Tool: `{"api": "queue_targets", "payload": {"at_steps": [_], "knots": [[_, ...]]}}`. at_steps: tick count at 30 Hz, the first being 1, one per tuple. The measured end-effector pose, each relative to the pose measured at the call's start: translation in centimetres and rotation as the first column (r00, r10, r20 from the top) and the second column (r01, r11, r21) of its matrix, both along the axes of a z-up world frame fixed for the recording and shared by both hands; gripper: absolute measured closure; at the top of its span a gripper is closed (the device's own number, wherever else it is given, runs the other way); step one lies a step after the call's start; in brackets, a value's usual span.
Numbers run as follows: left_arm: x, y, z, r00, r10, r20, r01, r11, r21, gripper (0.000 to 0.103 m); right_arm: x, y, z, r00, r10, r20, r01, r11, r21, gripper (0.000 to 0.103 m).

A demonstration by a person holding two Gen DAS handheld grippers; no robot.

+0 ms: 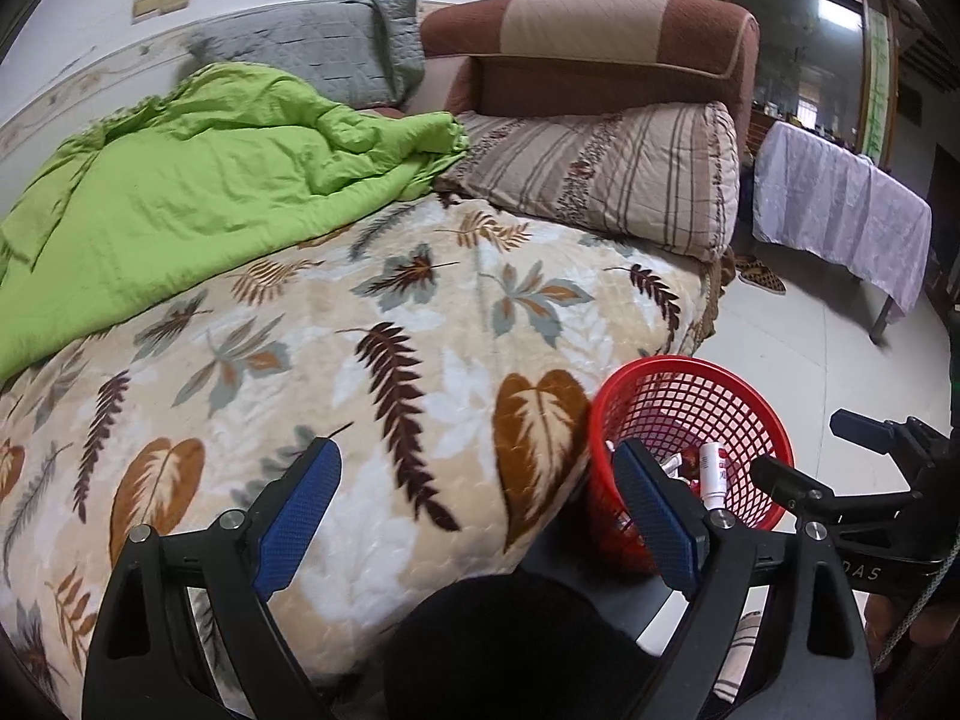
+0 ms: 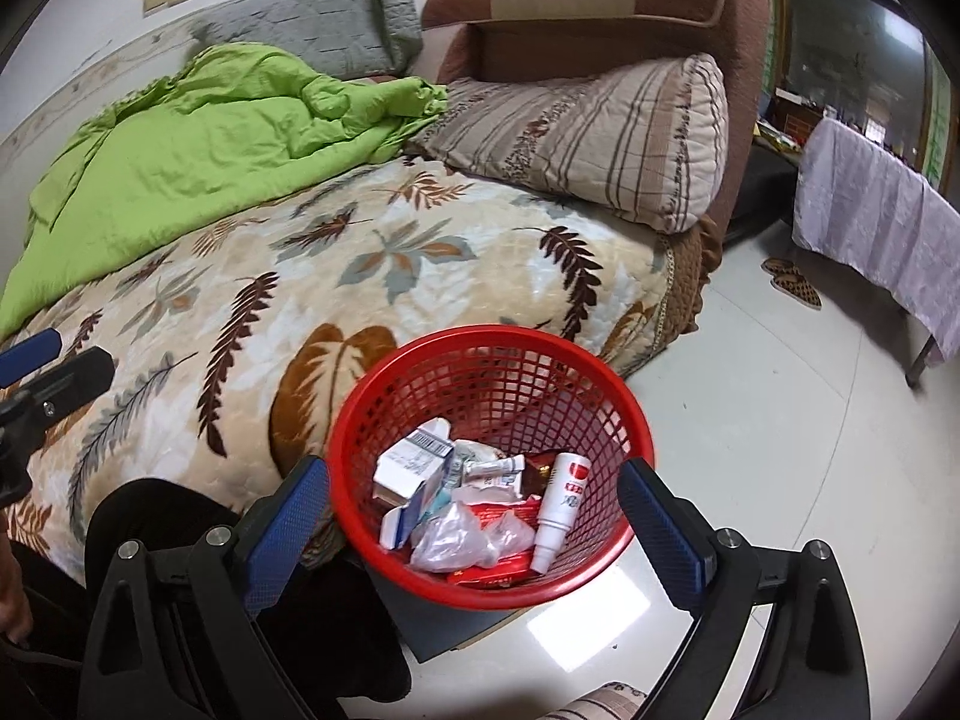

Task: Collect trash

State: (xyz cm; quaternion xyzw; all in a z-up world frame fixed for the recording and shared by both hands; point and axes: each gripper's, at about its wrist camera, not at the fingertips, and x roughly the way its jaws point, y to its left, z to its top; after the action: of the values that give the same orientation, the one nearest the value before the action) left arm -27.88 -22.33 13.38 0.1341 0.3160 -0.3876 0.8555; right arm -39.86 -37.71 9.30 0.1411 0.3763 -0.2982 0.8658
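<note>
White floor tiles (image 2: 750,420) and a bed under a leaf-patterned blanket (image 2: 372,276) fill both of our views. We see the red mesh basket (image 2: 420,372) standing on the floor against the blanket's hanging edge; in the right wrist view it sits between our blue pads, low and central, and in the left wrist view it appears at about four o'clock (image 1: 744,384). Inside it we find the collected trash: a white tube with a red label (image 2: 561,504) leaning against the wall at three o'clock, an opened white carton (image 2: 414,468) at nine o'clock, crumpled clear plastic (image 2: 456,540) at six o'clock, and a red wrapper (image 2: 498,570) beneath them.

We hold the right gripper (image 2: 474,516) above the basket with its jaws spread wide and nothing between them. Our left gripper (image 1: 474,510) hangs over the blanket's edge, likewise wide and holding nothing; its right pad overlaps the basket rim in that view.

Farther out, a green quilt (image 2: 198,144) lies bunched at ten o'clock, a striped pillow (image 2: 588,138) rests at one o'clock against a brown headboard (image 2: 600,6), and a grey pillow (image 2: 324,24) leans at the wall. A table with a pale cloth (image 2: 876,228) stands at three o'clock, slippers (image 2: 792,282) beside it.
</note>
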Motion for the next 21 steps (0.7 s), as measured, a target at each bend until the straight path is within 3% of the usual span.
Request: {"api": "queue_targets", "payload": {"at_steps": [4, 10, 15, 21], "knots": [[-0.1, 2.0, -0.1, 1.0, 0.027, -0.01, -0.027, 1.0, -0.015, 0.011, 0.2, 1.6, 0.0, 1.0, 0.014, -0.008, -0.014, 1.0, 0.002, 0.004], [-0.8, 4.3, -0.6, 0.998, 0.067, 0.003, -0.067, 0.997, -0.031, 0.011, 0.1, 3.9, 1.0, 1.0, 0.01, -0.03, -0.013, 0.996, -0.087, 0.003], [-1.8, 5.8, -0.6, 0.989, 0.111, 0.094, -0.108, 0.993, -0.04, 0.007, -0.8, 4.4, 2.4, 1.0, -0.001, 0.025, 0.004, 0.991, -0.137, 0.002], [-2.1, 6.4, 0.2, 0.985, 0.127, 0.116, -0.117, 0.99, -0.084, 0.004, -1.3, 5.2, 3.9, 0.996, 0.01, 0.088, 0.007, 0.982, -0.19, 0.001]]}}
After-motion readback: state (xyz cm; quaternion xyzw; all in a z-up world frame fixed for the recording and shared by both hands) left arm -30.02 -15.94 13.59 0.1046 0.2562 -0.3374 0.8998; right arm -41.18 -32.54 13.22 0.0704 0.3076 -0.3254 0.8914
